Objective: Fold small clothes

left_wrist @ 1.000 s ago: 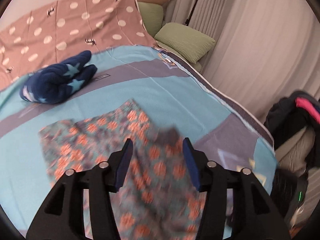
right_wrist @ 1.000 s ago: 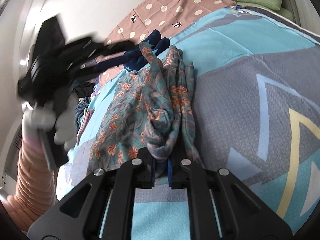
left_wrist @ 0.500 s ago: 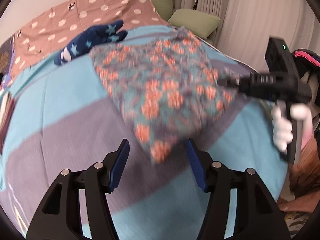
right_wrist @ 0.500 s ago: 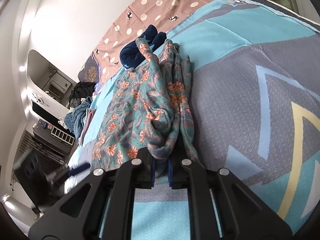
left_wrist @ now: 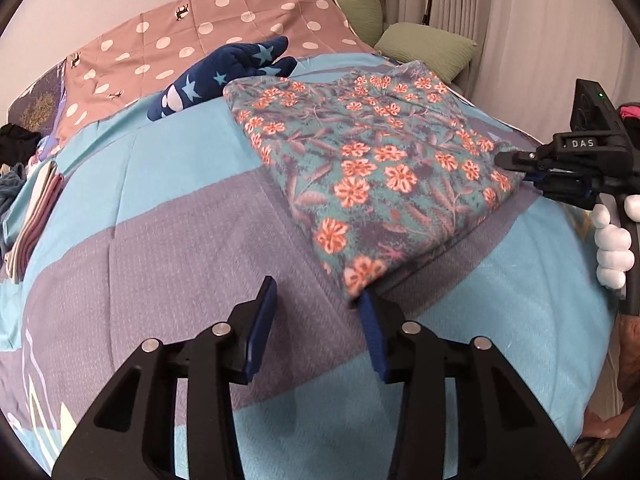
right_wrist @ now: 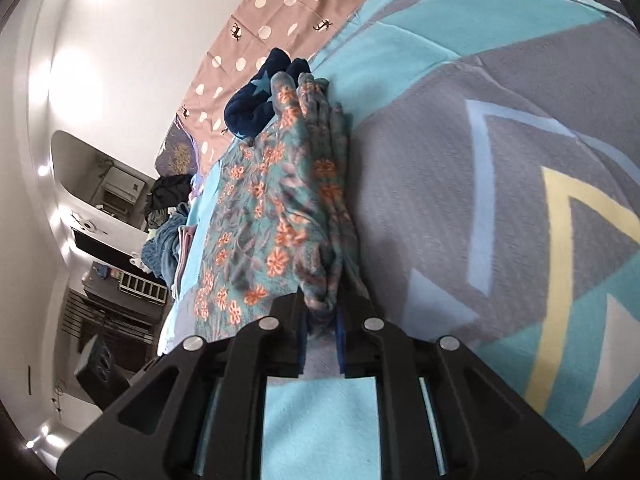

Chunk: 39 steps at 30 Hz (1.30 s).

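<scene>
A teal garment with orange flowers (left_wrist: 372,168) lies folded over on the blue and grey bedspread (left_wrist: 168,240). My left gripper (left_wrist: 316,320) is open and empty, its right finger beside the garment's near corner. My right gripper (right_wrist: 322,320) is shut on a bunched corner of the floral garment (right_wrist: 276,216); it also shows in the left wrist view (left_wrist: 516,164) at the garment's right corner.
A rolled navy star-print garment (left_wrist: 224,76) lies behind the floral one, also seen in the right wrist view (right_wrist: 256,100). A pink dotted sheet (left_wrist: 200,32) and green pillows (left_wrist: 424,48) are at the head. Folded clothes (left_wrist: 36,216) sit at the left edge.
The left gripper has let go of the garment and pulled back toward the near side. The garment now lies flat and folded. The right gripper stays shut on its corner.
</scene>
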Each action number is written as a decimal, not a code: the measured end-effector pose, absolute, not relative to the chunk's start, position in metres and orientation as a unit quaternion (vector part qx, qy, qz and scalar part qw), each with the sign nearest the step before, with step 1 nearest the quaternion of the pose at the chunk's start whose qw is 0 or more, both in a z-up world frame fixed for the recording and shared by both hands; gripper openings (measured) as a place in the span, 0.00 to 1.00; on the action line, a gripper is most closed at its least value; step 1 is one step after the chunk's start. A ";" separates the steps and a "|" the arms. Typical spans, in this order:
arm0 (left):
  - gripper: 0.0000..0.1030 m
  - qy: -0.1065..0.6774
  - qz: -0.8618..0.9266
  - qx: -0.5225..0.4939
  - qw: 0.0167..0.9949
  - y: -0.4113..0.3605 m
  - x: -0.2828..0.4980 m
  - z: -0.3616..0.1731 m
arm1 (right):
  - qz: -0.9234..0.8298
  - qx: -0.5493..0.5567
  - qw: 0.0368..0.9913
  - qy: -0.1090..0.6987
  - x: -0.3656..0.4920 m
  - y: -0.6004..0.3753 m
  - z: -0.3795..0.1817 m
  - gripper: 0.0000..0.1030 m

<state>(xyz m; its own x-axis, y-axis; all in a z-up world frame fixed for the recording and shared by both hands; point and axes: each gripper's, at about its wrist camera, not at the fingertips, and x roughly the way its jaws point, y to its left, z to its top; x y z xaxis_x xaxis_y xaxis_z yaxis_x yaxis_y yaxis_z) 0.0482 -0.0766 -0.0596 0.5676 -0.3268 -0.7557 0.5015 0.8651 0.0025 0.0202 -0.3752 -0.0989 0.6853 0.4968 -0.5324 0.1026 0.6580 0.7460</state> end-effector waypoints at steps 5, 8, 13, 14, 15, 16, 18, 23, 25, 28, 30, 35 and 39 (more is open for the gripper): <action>0.34 0.405 -0.258 0.082 0.873 -0.068 0.044 -0.054 | 0.074 0.351 0.863 0.357 0.010 -0.379 -0.071 0.18; 0.29 0.414 -0.306 0.023 0.857 -0.060 0.039 -0.041 | 0.087 0.328 0.879 0.334 0.006 -0.373 -0.055 0.18; 0.25 0.374 -0.346 -0.029 0.860 -0.061 0.049 -0.011 | 0.137 0.293 0.886 0.331 0.025 -0.346 -0.047 0.18; 0.25 0.368 -0.348 -0.022 0.862 -0.068 0.056 -0.014 | 0.144 0.296 0.880 0.342 0.033 -0.342 -0.053 0.18; 0.25 0.374 -0.349 -0.019 0.859 -0.074 0.063 -0.020 | 0.141 0.298 0.876 0.353 0.038 -0.340 -0.059 0.18; 0.25 0.387 -0.341 -0.013 0.857 -0.079 0.069 -0.029 | 0.132 0.297 0.873 0.365 0.041 -0.340 -0.065 0.15; 0.24 0.421 -0.294 0.026 0.858 -0.088 0.081 -0.060 | 0.091 0.289 0.869 0.392 0.043 -0.346 -0.083 0.00; 0.24 0.420 -0.298 -0.005 0.857 -0.074 0.080 -0.060 | 0.101 0.287 0.873 0.382 0.034 -0.351 -0.082 0.00; 0.24 0.414 -0.304 -0.006 0.858 -0.071 0.079 -0.053 | 0.104 0.271 0.880 0.377 0.035 -0.348 -0.072 0.07; 0.25 0.395 -0.327 -0.016 0.858 -0.073 0.086 -0.039 | 0.119 0.250 0.893 0.355 0.048 -0.344 -0.052 0.12; 0.31 0.387 -0.339 -0.028 0.857 -0.078 0.097 -0.032 | 0.138 0.237 0.899 0.343 0.061 -0.343 -0.040 0.12; 0.38 0.407 -0.297 0.018 0.864 -0.094 0.117 -0.059 | 0.126 0.226 0.884 0.388 0.116 -0.347 -0.062 0.12; 0.39 0.399 -0.300 0.000 0.867 -0.085 0.117 -0.062 | 0.086 0.264 0.876 0.394 0.123 -0.374 -0.090 0.02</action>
